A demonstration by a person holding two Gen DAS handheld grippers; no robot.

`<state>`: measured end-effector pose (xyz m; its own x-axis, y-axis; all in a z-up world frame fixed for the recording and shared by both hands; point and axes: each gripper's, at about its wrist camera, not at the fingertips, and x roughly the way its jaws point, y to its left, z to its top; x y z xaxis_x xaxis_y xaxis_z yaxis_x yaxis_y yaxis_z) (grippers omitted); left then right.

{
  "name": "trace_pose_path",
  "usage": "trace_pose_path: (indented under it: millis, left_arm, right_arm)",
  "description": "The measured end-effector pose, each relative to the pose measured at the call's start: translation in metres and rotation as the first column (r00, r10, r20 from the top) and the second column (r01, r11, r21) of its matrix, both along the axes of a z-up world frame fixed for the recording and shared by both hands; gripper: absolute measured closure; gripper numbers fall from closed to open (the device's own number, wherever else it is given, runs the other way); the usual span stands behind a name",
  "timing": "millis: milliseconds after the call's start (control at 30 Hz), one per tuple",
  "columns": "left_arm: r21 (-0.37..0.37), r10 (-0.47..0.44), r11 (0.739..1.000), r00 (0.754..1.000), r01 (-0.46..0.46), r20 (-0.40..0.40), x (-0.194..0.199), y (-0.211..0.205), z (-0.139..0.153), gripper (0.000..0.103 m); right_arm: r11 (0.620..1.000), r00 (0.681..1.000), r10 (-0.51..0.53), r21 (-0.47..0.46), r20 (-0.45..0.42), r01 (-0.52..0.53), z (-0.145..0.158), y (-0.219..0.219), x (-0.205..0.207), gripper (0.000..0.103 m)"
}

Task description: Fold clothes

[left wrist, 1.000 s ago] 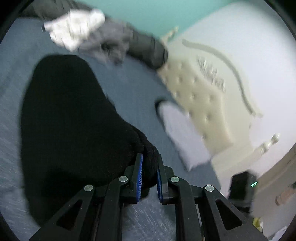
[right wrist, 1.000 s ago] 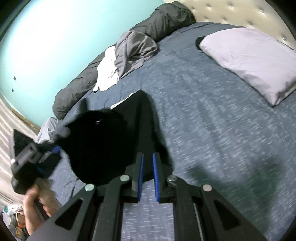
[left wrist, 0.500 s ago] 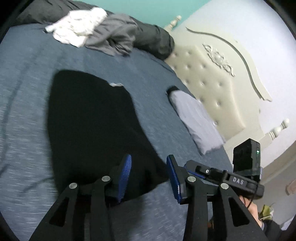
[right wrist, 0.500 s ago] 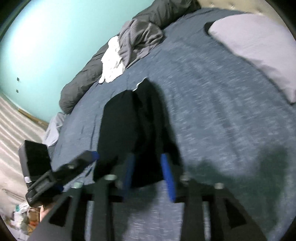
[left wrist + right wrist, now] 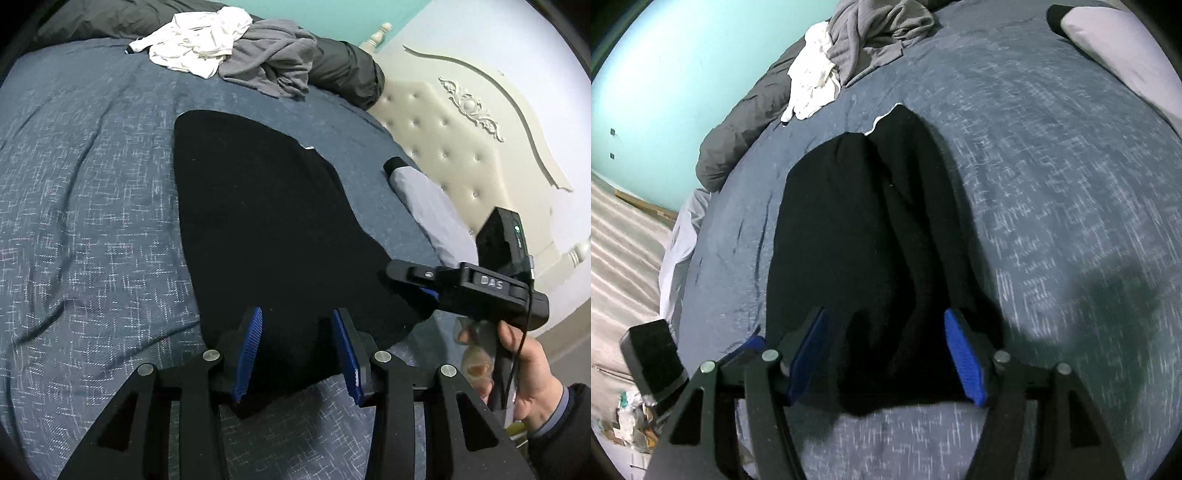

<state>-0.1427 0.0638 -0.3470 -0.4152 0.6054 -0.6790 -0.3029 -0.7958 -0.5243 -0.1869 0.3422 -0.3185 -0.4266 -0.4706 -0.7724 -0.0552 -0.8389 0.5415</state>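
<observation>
A black garment (image 5: pixel 266 229) lies spread flat on the blue bedspread (image 5: pixel 85 192), folded lengthwise with a crease down its middle (image 5: pixel 886 229). My left gripper (image 5: pixel 296 314) hovers open over its near edge, blue pads apart and not pressing on the cloth. Over the same near edge, my right gripper (image 5: pixel 885 314) has its jaws opening wide; the cloth lies slack below them, untouched by the pads. In the left wrist view the right gripper (image 5: pixel 417 284) shows at the right, held by a hand (image 5: pixel 528 365).
A white garment (image 5: pixel 195 44) and a grey garment (image 5: pixel 273 59) lie crumpled at the far side against a dark rolled duvet (image 5: pixel 343 70). A pale pillow (image 5: pixel 428 206) rests by the tufted headboard (image 5: pixel 461 147). The bed's edge and floor (image 5: pixel 624 236) lie to the left.
Both grippers were shut on the lifted black garment; they have let it go and opened. The garment has dropped and now lies flat. Both grippers moved lower, toward its near edge.
</observation>
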Motion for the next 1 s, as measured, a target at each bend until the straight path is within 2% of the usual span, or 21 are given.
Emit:
trace_pose_path:
  millis: [33,67,100,167,233,267,367,467,533,600,800,900,1000]
  left_arm:
    - [0.000,-0.001,1.000,1.000,0.001,0.001,0.000,0.002,0.000,0.060]
    - [0.001,-0.002,1.000,1.000,0.002,0.002,0.000,0.002,-0.001,0.060]
    - [0.001,-0.003,1.000,1.000,0.003,0.001,0.000,0.002,-0.001,0.060]
    - [-0.002,-0.009,1.000,1.000,0.009,0.000,0.000,0.002,0.000,0.060]
    - [-0.008,-0.015,1.000,1.000,0.015,-0.004,0.000,0.003,0.000,0.060]
    - [-0.011,-0.014,1.000,1.000,0.014,-0.005,0.000,0.003,0.000,0.060]
    - [-0.010,-0.013,1.000,1.000,0.013,-0.008,0.001,0.007,0.002,0.060]
    - [0.017,-0.036,0.999,0.999,0.036,-0.016,0.003,0.012,0.004,0.060]
    - [0.008,-0.055,0.998,0.998,0.055,-0.020,0.003,0.019,0.004,0.060]
    - [-0.003,-0.070,0.998,0.997,0.070,-0.018,0.003,0.024,0.003,0.060]
    - [0.001,-0.096,0.995,0.995,0.096,-0.009,0.005,0.028,0.002,0.060]
    - [-0.007,-0.076,0.997,0.997,0.076,-0.020,0.007,0.021,0.009,0.059]
    - [-0.014,-0.064,0.998,0.998,0.064,-0.016,0.006,0.016,0.007,0.060]
  right_arm:
    - [1.000,1.000,0.014,0.021,0.000,-0.014,-0.002,-0.004,-0.002,0.038]
    - [0.999,1.000,0.025,0.041,-0.002,-0.025,-0.003,-0.008,-0.004,0.043]
    - [0.997,0.999,0.033,0.067,-0.006,-0.032,-0.004,-0.011,-0.005,0.049]
    - [0.993,0.999,0.044,0.108,-0.016,-0.042,-0.003,-0.016,-0.006,0.073]
    - [0.989,0.998,0.052,0.142,-0.035,-0.046,0.002,-0.022,-0.004,0.086]
    - [0.983,0.996,0.066,0.176,-0.054,-0.056,0.009,-0.026,-0.003,0.088]
    - [0.957,0.985,0.119,0.278,-0.121,-0.082,0.033,-0.039,0.003,0.091]
    - [0.945,0.967,0.141,0.319,-0.214,-0.068,0.067,-0.038,0.011,0.092]
    - [0.936,0.958,0.154,0.348,-0.243,-0.062,0.078,-0.034,0.016,0.092]
    - [0.933,0.970,0.131,0.356,-0.207,-0.050,0.066,-0.023,0.017,0.092]
    - [0.946,0.997,0.029,0.325,-0.072,-0.004,-0.002,0.005,0.021,0.092]
    - [0.953,0.996,0.027,0.302,-0.085,0.000,-0.008,0.008,0.023,0.090]
    - [0.958,0.996,0.030,0.287,-0.088,-0.004,0.000,0.014,0.022,0.083]
